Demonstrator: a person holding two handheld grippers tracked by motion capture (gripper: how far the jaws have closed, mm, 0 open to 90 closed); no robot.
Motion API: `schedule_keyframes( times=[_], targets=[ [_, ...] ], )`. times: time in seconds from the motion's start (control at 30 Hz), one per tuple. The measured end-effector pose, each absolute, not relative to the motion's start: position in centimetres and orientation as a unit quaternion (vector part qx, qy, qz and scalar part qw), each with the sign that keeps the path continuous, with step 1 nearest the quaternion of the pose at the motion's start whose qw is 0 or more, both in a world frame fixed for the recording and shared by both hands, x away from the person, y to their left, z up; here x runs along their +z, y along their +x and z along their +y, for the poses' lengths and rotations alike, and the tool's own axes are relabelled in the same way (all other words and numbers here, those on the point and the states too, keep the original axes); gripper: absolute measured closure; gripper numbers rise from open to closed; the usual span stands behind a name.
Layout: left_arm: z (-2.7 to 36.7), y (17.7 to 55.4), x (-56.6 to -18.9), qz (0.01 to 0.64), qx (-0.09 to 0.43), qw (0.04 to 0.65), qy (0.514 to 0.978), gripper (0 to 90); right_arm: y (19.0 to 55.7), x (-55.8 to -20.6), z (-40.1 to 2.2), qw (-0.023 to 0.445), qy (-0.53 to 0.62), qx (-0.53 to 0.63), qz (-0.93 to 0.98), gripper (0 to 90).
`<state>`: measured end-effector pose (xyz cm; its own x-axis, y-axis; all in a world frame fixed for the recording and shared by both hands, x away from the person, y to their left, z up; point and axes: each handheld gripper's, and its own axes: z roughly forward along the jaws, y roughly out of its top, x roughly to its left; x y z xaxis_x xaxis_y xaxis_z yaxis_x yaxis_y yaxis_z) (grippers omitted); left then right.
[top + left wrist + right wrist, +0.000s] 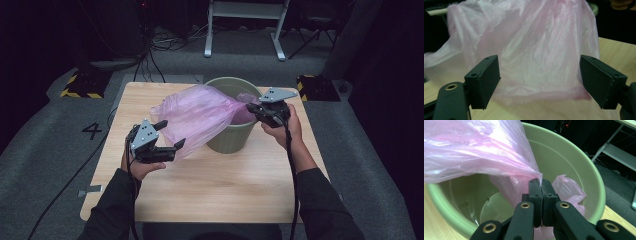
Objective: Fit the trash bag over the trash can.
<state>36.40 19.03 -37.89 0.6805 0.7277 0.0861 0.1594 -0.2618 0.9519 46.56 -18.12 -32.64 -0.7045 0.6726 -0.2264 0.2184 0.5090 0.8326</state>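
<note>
Pink bag half way onto the green bin

Pink plastic bag point(197, 117) hangs between the two claws: one end is at the rim of the green bin point(231, 140), which stands on the table point(215, 185), the other end droops over the table to the left. The right claw point(541, 185) is pressed together and pinches the bag edge above the bin mouth. The left claw point(540, 80) stands spread, the film before it and not gripped, as far as the view allows. The step in hand seems to be lining the bin. Next the left claw should catch the free edge and stretch it over the rim
</note>
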Motion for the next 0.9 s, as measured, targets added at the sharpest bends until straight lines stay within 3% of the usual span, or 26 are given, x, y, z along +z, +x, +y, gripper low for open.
schedule_keyframes(
  times=[0.3, 0.43, 0.73, 0.83, 0.9],
  targets=[
    [21.0, 34.7, -37.7, 0.289, 0.262, 0.55, 0.738, 16.9, 47.3, -33.1, -18.7, 0.275, 0.283, 0.406, 0.824, 90.0],
    [21.6, 34.9, -38.5, 0.294, 0.234, 0.548, 0.748, 15.6, 47.7, -33.3, -19.2, 0.271, 0.294, 0.406, 0.822, 90.0],
    [18.6, 37.8, -41.8, 0.311, 0.187, 0.512, 0.779, 16.0, 48.3, -33.6, -19.1, 0.279, 0.303, 0.394, 0.822, 87.5],
    [17.5, 38.7, -42.3, 0.303, 0.192, 0.509, 0.783, 22.5, 48.4, -33.7, -19.2, 0.28, 0.302, 0.395, 0.821, 82.8],
    [17.0, 39.0, -42.2, 0.293, 0.195, 0.518, 0.779, 32.6, 48.2, -33.7, -19.2, 0.283, 0.301, 0.399, 0.819, 70.2]
  ],
)
